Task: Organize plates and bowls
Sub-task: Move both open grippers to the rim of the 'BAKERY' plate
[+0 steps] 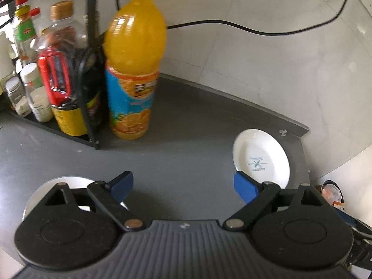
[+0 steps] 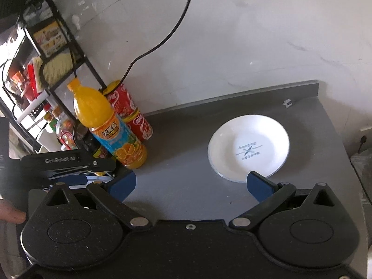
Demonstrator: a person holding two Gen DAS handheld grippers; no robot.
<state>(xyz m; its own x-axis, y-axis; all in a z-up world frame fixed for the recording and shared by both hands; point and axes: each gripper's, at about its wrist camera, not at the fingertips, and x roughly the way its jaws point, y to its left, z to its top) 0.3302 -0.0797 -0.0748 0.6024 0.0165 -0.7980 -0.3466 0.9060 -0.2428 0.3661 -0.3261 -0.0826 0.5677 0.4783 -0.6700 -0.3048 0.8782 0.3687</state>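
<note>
In the left wrist view, a black wire rack (image 1: 91, 69) is standing far ahead and to the left of the left claw (image 1: 183, 187), packed with sauce bottles (image 1: 62, 69) and small white jars (image 1: 39, 102). Just right of the rack, ahead of the claw's left finger, an orange juice bottle (image 1: 134, 60) is standing upright on the grey countertop (image 1: 181, 144). Under the claw's left finger, a pale round dish (image 1: 41, 190) is showing at its rim only; whether it is a plate or a bowl cannot be told. The left claw is hanging over bare counter with its blue-padded fingers spread wide apart and nothing between them. Ahead of its right finger, a white plate (image 1: 261, 157) with a printed mark is lying flat near the counter's right edge, its near rim hidden behind that fingertip. A black cable (image 1: 232, 24) is running along the wall behind.

In the right wrist view, the left gripper's body is showing at the left, beside the right claw's left finger. Ahead and left of the right claw (image 2: 191, 186), the same juice bottle (image 2: 109, 125) is standing with a red can (image 2: 130, 114) just behind it. The right claw is also spread wide, empty, above the counter (image 2: 186, 186). The white plate (image 2: 248, 147) is sitting just ahead of its right finger, whose tip is overlapping the plate's near rim.
</note>
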